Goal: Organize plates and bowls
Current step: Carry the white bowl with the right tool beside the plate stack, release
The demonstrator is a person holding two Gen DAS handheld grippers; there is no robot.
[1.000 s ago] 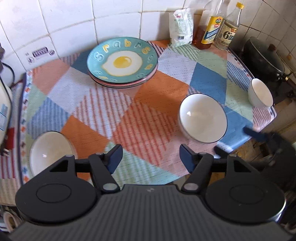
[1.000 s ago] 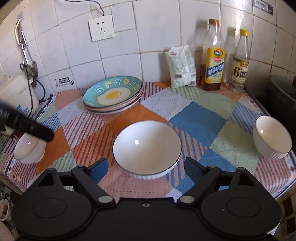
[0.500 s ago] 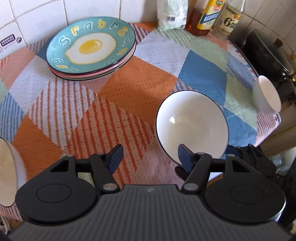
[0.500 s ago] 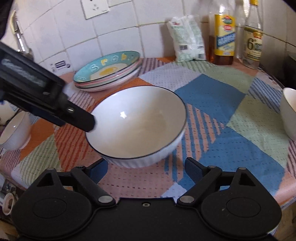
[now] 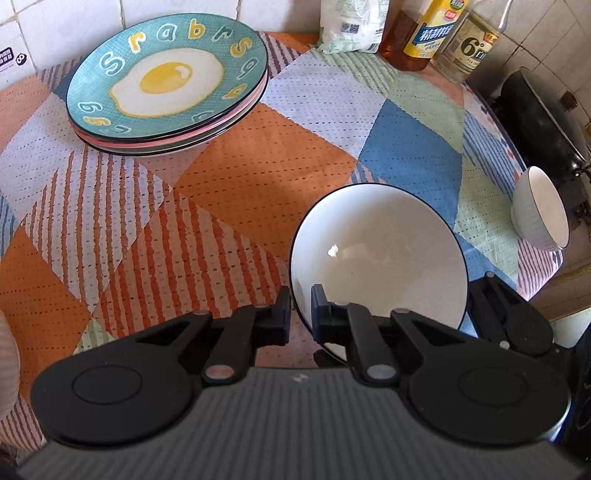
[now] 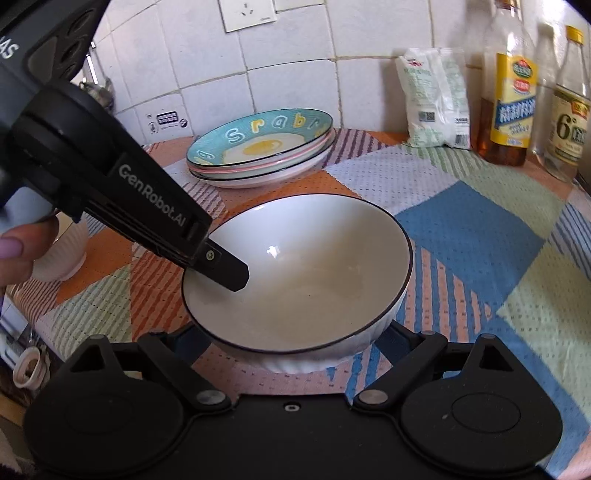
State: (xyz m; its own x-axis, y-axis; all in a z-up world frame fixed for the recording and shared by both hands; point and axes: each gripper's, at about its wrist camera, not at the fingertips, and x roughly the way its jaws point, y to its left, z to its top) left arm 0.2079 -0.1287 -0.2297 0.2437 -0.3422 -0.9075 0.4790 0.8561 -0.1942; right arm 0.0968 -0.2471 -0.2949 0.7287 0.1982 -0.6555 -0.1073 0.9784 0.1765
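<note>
Bowl rim pinched at the near edge of a patchwork bench

Patchwork cloth (image 5: pixel 229 177) in orange, blue, green and striped panels covers the bench, which stands against a white tiled wall (image 6: pixel 295 74). At the back sit a white packet (image 6: pixel 436 99), a yellow-labelled oil bottle (image 6: pixel 511 92) and a clear bottle (image 6: pixel 569 110).

Only the right wrist view shows the wall socket (image 6: pixel 247 13), the person's fingers (image 6: pixel 14 254) and a ribbed cup (image 6: pixel 62 251) on the left. Only the left wrist view shows the dark wok (image 5: pixel 543 122) beyond the bench's right edge and a small white bowl (image 5: pixel 539 210) just beside it on the cloth.

The large white bowl (image 5: pixel 380 254) has a thin dark rim and a ribbed outside, and sits near the front edge. The left tongs (image 5: pixel 297 317) are pressed together on its rim, one finger inside and one outside. The right tongs (image 6: pixel 291 354) are spread, their fingers at either side of the bowl's base; whether they touch it I cannot tell. A stack of plates (image 5: pixel 166 85), the top one teal with a fried-egg design, rests near the wall, well apart from the bowl.
</note>
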